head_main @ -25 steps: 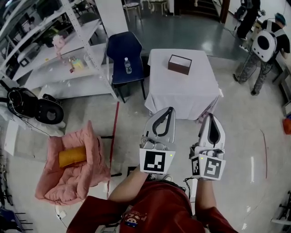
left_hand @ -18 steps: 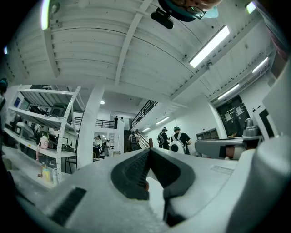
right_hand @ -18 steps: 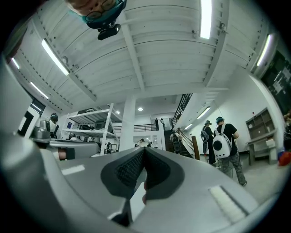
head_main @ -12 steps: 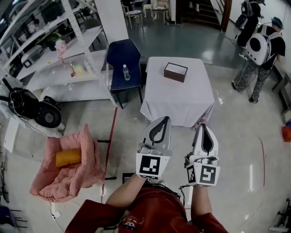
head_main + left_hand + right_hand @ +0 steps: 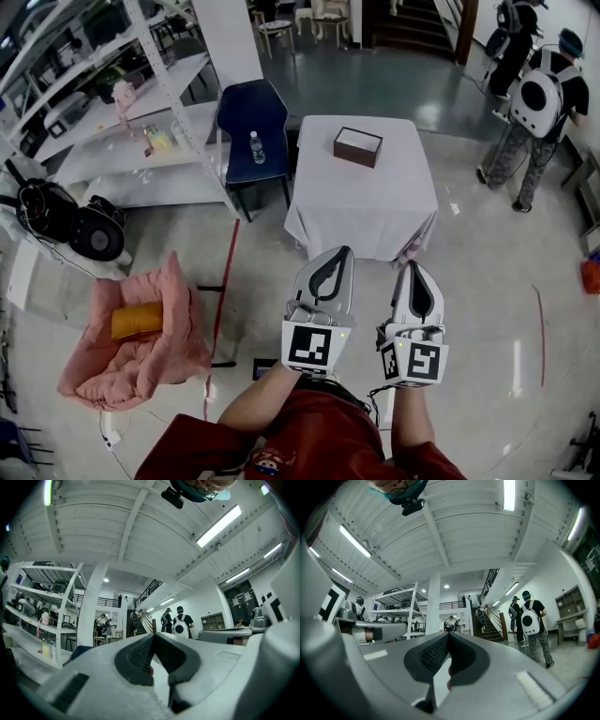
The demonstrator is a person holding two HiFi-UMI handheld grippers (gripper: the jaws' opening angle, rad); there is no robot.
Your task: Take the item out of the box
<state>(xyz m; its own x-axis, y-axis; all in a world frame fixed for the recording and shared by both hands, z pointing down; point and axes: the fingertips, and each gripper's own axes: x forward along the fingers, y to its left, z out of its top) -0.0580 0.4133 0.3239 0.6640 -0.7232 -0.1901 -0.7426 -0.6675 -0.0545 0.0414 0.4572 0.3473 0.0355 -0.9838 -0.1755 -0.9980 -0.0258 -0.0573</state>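
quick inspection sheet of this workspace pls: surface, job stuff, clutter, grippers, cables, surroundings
surface: table under a white cloth, bare apart from one box
job's things: brown box on the far part of the table; the item inside is not visible
clutter: water bottle standing on a blue chair; pink cushion on the floor with an orange roll in it
grippers: left gripper and right gripper both shut, empty, held short of the table
cables: thin cord on the floor by the cushion
surroundings: white shelving rack at left, person with a backpack at right
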